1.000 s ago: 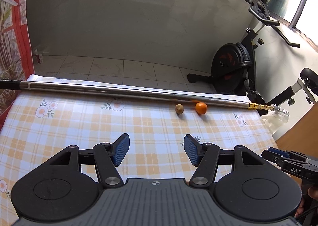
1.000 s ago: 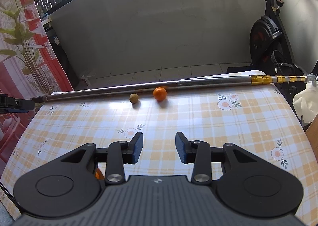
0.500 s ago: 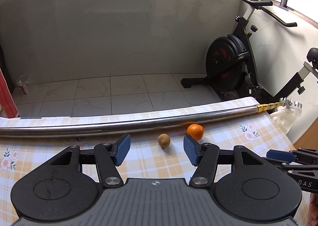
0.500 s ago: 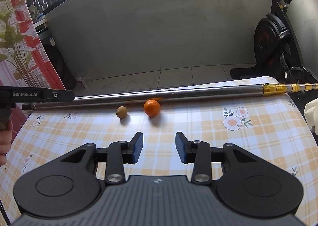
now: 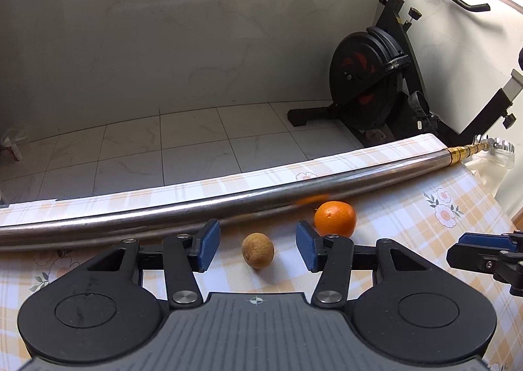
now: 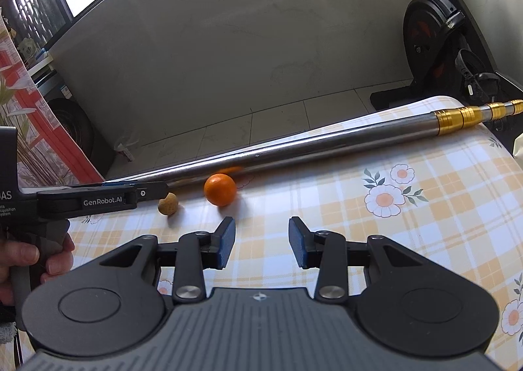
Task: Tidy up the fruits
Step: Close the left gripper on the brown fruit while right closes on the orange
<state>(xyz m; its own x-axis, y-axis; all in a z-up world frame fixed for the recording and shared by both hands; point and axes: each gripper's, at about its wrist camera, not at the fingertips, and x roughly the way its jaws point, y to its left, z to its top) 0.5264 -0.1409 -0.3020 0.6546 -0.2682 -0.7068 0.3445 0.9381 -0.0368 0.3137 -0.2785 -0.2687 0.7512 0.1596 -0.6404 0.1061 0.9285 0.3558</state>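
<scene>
— Fingers first: how do they stand?

— Both pairs are spread and hold nothing. On my left gripper (image 5: 258,243) the blue pads flank the small brown fruit (image 5: 258,250) without touching it. My right gripper (image 6: 261,242) hovers over bare checked cloth.

— Where are the fruits?

— From the right wrist, the orange (image 6: 220,189) lies at 11 o'clock of my right fingers and the brown fruit at 10 o'clock, partly behind my left gripper's finger. Both rest on the surface (image 6: 425,240), just apart from each other.

— What stands in the way?

— Just beyond the fruits at 12 o'clock, a long metal pole (image 5: 228,204) lies along the far edge of the surface. An exercise bike (image 5: 369,83) stands on the floor at 1 o'clock, well apart.
</scene>
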